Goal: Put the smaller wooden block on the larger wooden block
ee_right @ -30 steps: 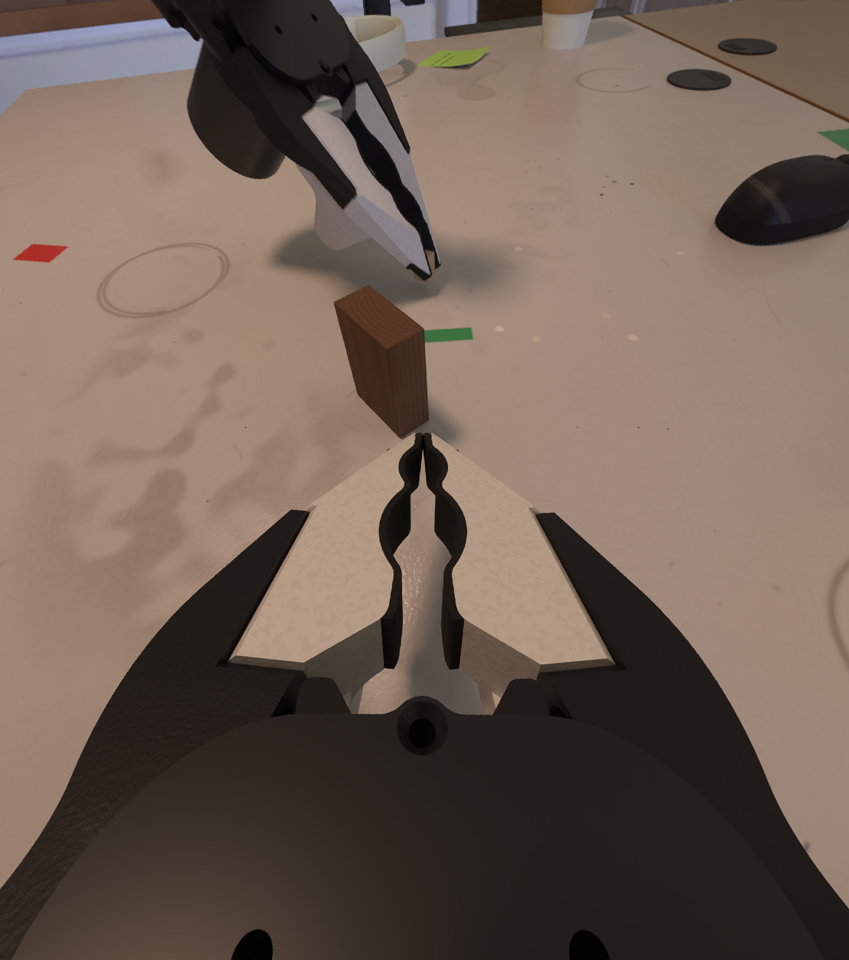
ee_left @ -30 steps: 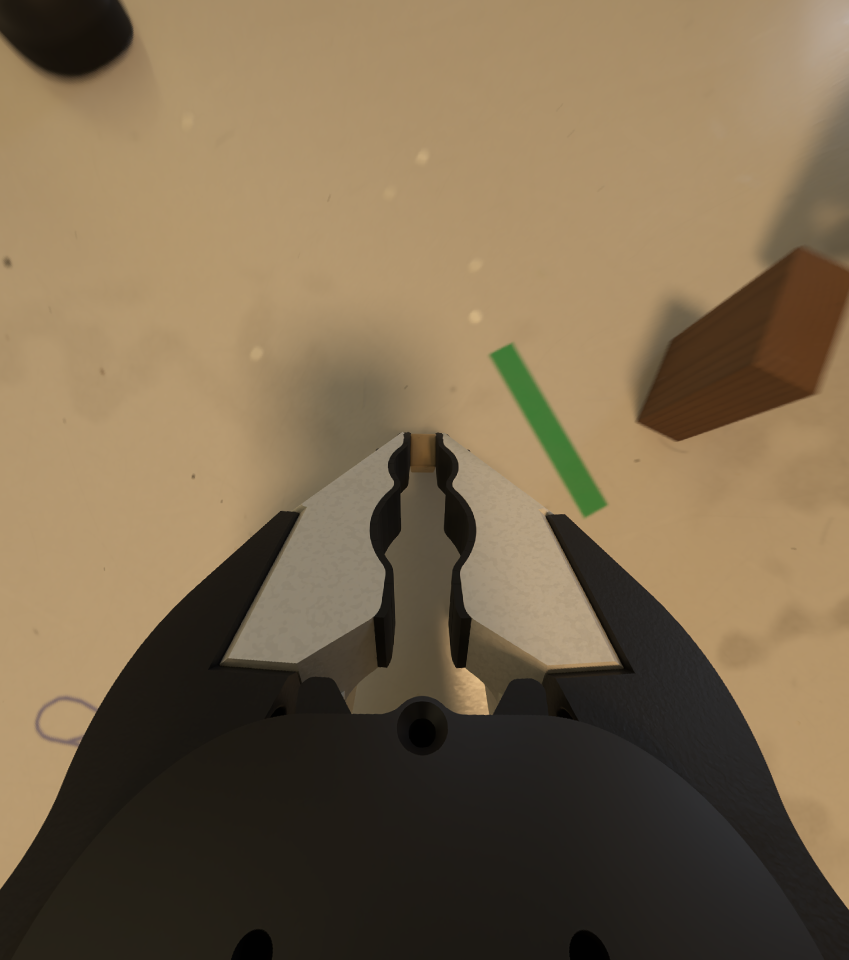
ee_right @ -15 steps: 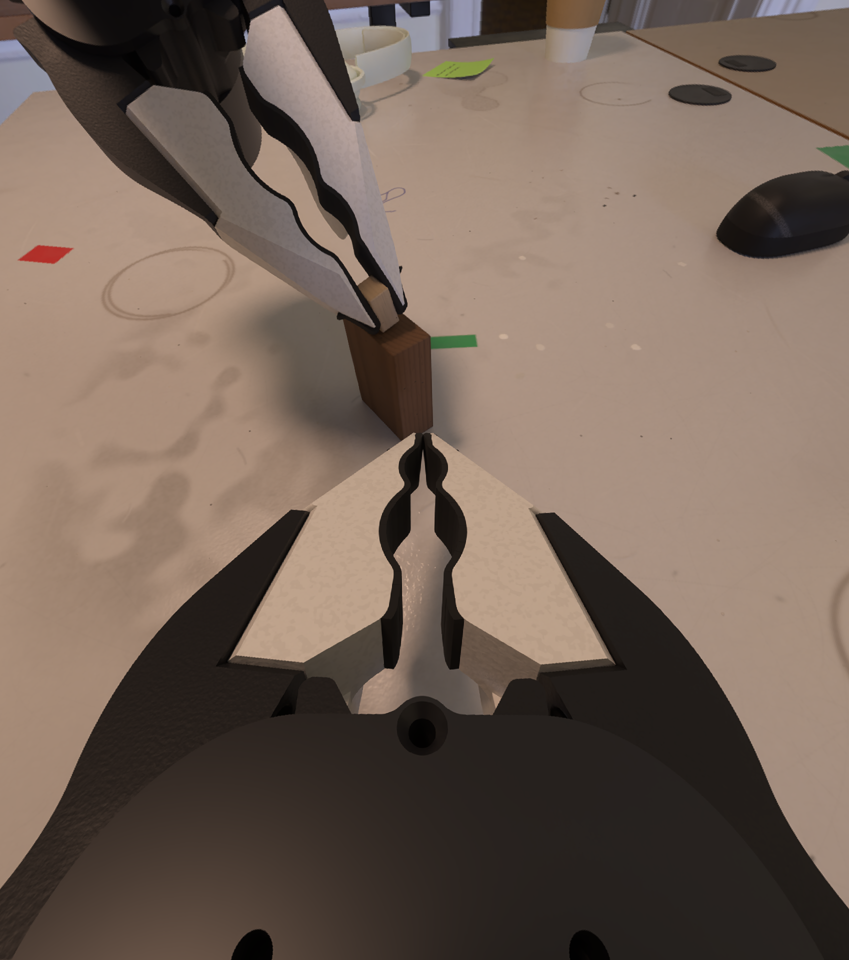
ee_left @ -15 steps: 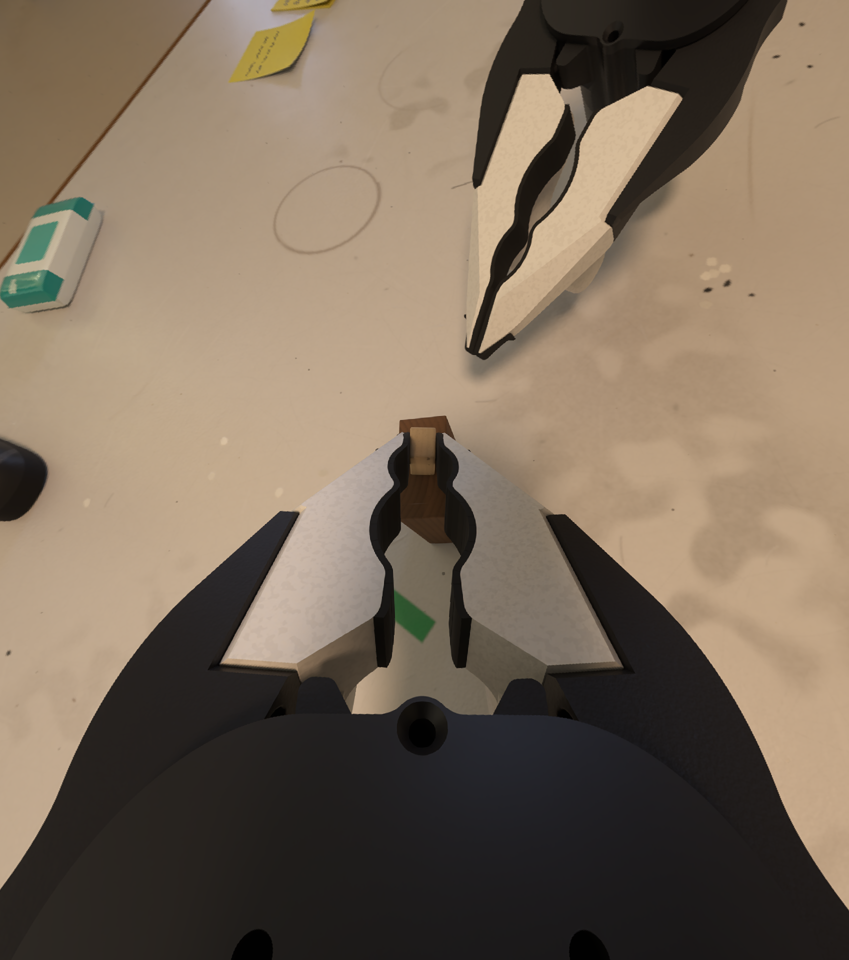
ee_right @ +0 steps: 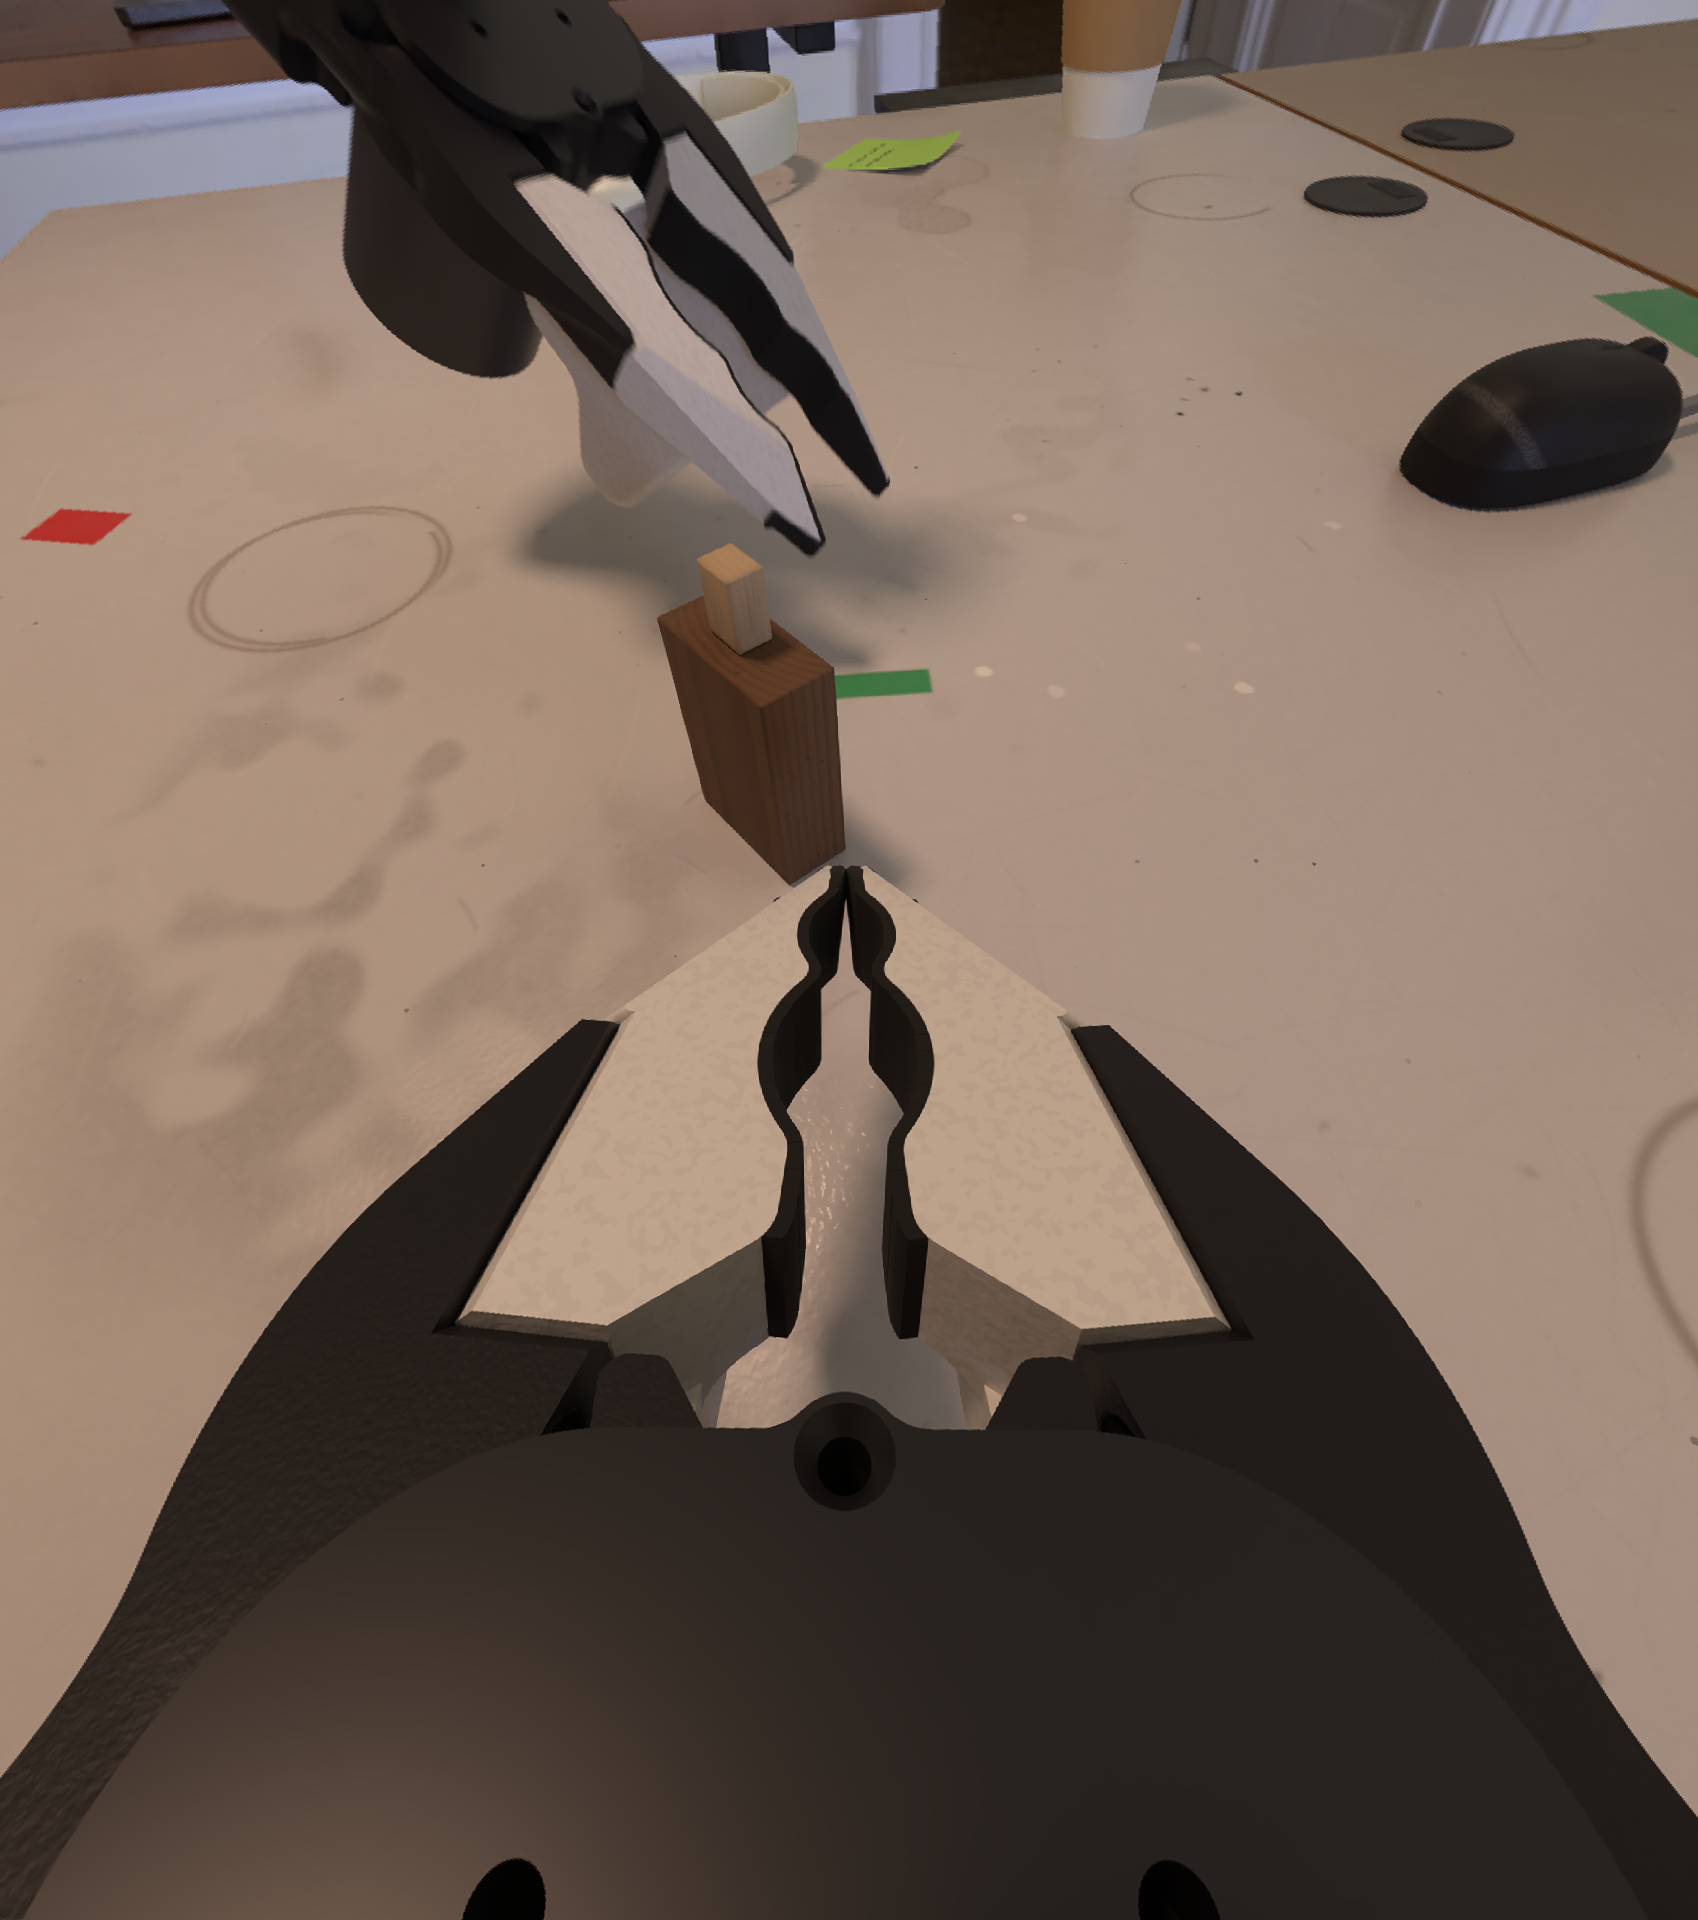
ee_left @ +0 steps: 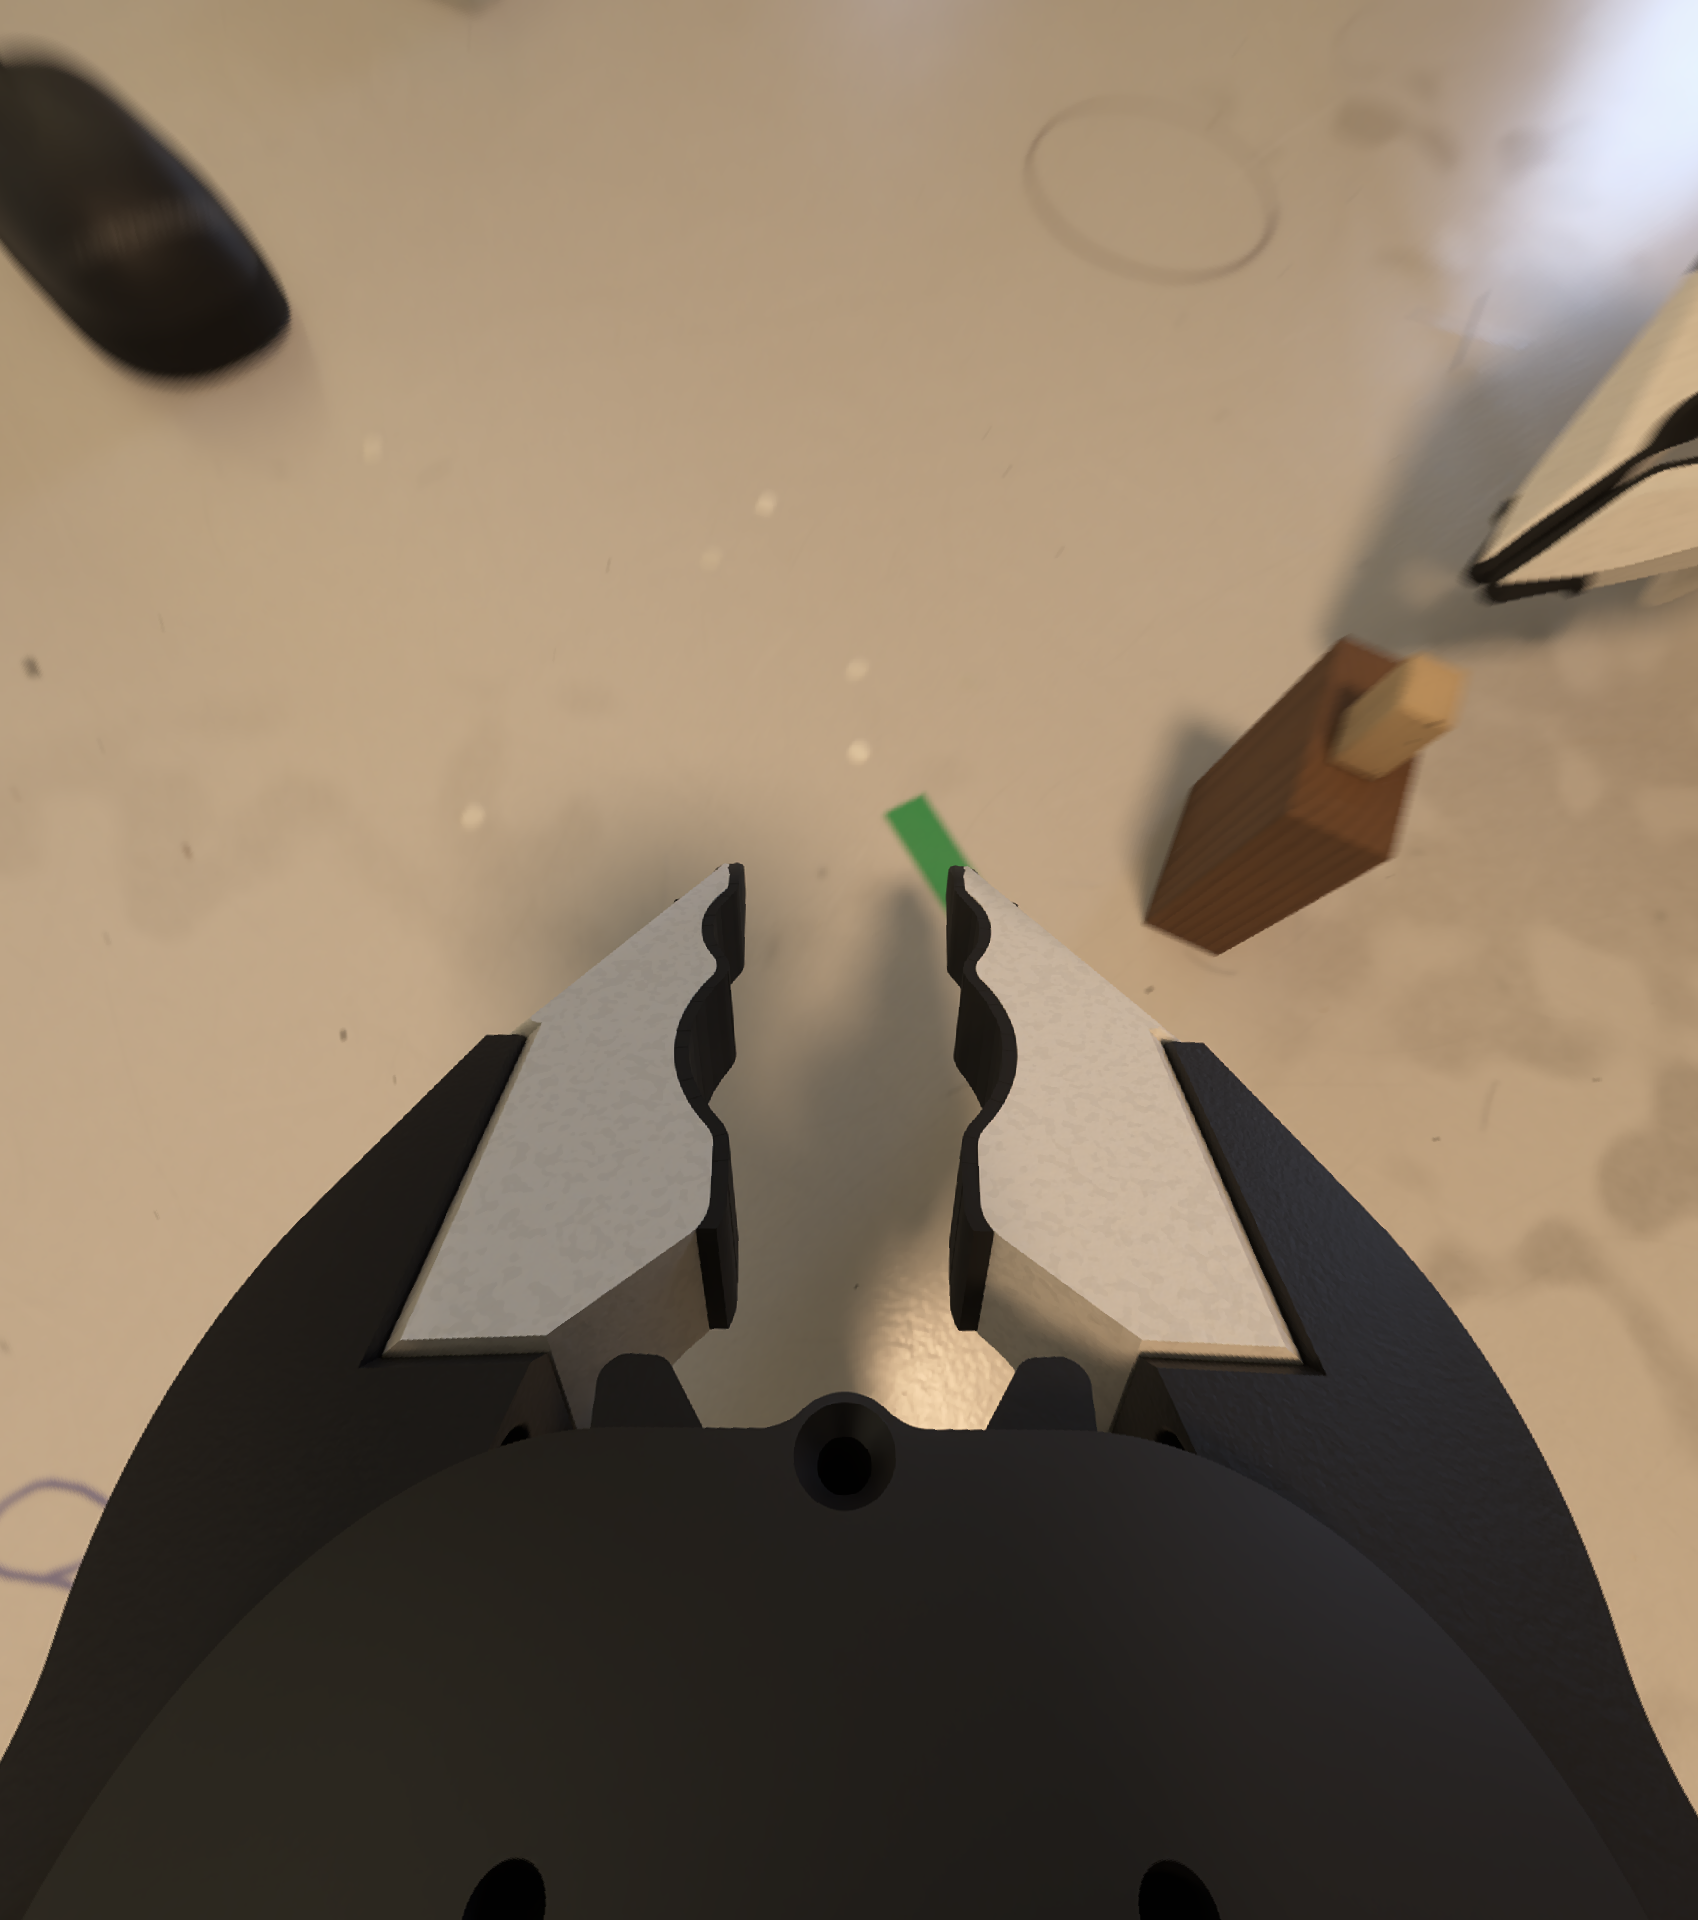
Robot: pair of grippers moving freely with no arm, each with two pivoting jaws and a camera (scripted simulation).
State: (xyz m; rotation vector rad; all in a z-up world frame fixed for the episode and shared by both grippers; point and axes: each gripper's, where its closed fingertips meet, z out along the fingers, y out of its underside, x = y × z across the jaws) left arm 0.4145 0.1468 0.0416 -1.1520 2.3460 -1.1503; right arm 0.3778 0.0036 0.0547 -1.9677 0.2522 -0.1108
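The small pale wooden block (ee_right: 734, 600) stands upright on top of the larger dark brown block (ee_right: 767, 743), which stands on end on the table. Both also show in the left wrist view, the small block (ee_left: 1392, 717) on the brown block (ee_left: 1281, 821) at right. My left gripper (ee_left: 843, 883) is open and empty, above the table and left of the blocks; it also shows in the right wrist view (ee_right: 845, 514), above and behind the blocks. My right gripper (ee_right: 845, 878) is shut and empty, just in front of the brown block's base.
A black computer mouse (ee_right: 1541, 426) lies at the right; it also shows in the left wrist view (ee_left: 102, 213). A green tape strip (ee_right: 881, 683) lies by the blocks. A red square (ee_right: 76, 525), a green note (ee_right: 892, 151) and a paper cup (ee_right: 1110, 78) lie farther off.
My left gripper opened and let go of the small block, which now stands on the brown block. The left gripper then lifted and drew back. My right gripper has not moved.
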